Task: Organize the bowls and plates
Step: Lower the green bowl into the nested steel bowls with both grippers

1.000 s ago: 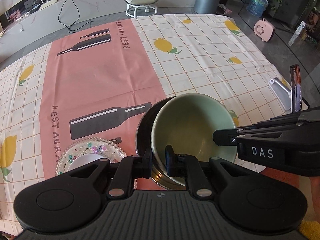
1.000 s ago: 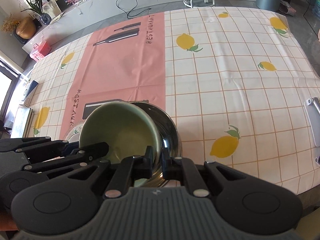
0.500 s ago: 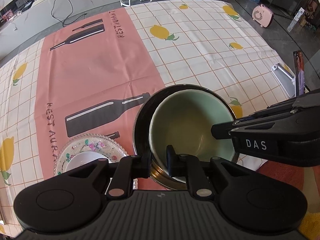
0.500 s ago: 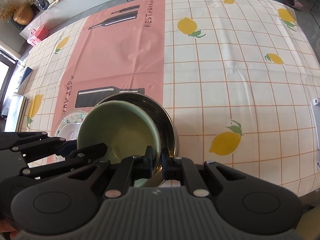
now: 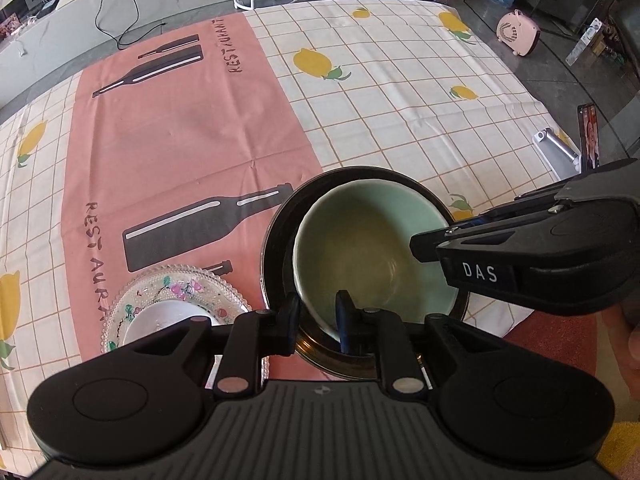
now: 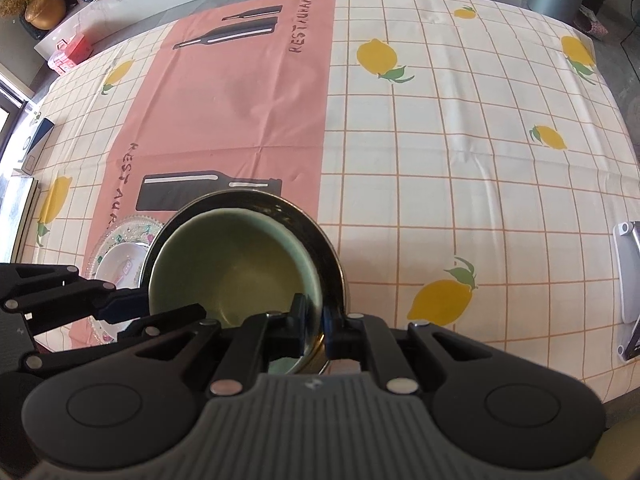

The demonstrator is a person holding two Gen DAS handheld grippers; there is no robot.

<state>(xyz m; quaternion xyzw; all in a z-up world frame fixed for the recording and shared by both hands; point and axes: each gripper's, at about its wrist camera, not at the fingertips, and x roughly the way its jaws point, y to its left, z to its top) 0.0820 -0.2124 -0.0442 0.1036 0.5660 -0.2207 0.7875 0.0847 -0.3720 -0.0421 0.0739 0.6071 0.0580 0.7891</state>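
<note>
A pale green bowl sits inside a larger dark metal bowl on the tablecloth. My left gripper is shut on the green bowl's near-left rim. My right gripper is shut on the green bowl's near-right rim, inside the metal bowl. The right gripper also shows from the side in the left wrist view. A glass plate with a floral pattern lies left of the bowls, with a small white dish on it; both also show in the right wrist view.
The table has a lemon-checked cloth with a pink runner. A silver phone stand with a phone stands at the right edge. A stool, bin and fan stand on the floor beyond the table.
The green bowl was tilted above the metal bowl; both grippers have lowered it and it now sits level inside the metal bowl.
</note>
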